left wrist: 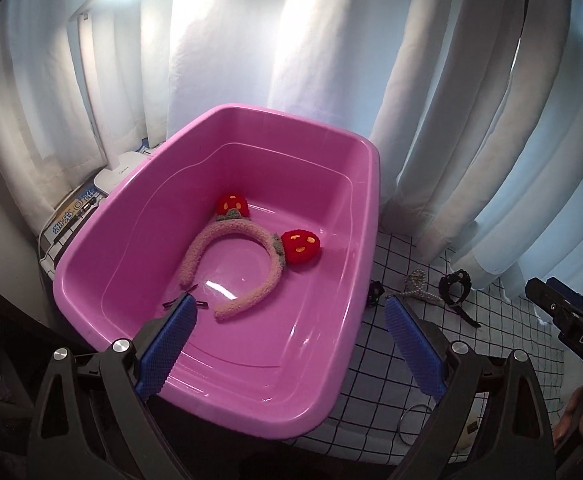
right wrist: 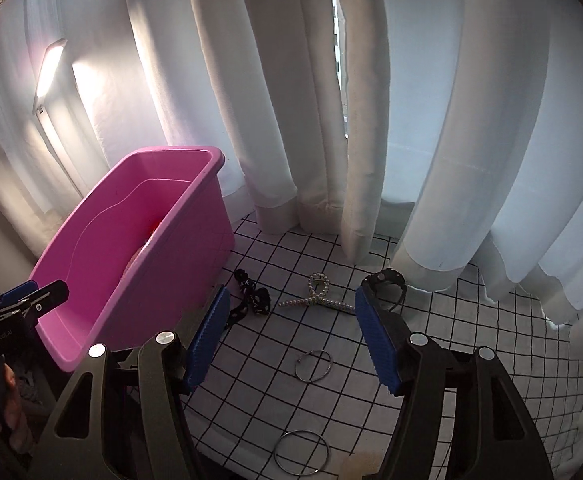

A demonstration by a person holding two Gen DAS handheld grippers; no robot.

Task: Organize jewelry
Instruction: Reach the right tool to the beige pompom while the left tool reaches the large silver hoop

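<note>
Left gripper [left wrist: 287, 312] jaws wide apart, empty, over the glossy pink plastic tub [left wrist: 103, 220] holding a fuzzy headband [left wrist: 251, 240]. Right gripper [right wrist: 289, 312] jaws apart, empty, w/ pearl hair clip [right wrist: 318, 294] at 12 o'clock on the checked cloth [right wrist: 451, 340]. Risk: beaded clip may slip from ribbed pads; thin wire hoops [right wrist: 313, 366] lie flat, hard to pinch.

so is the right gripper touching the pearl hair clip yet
Apart. The right wrist view shows the right gripper open above the cloth, the pearl hair clip lying free between its fingers.
</note>
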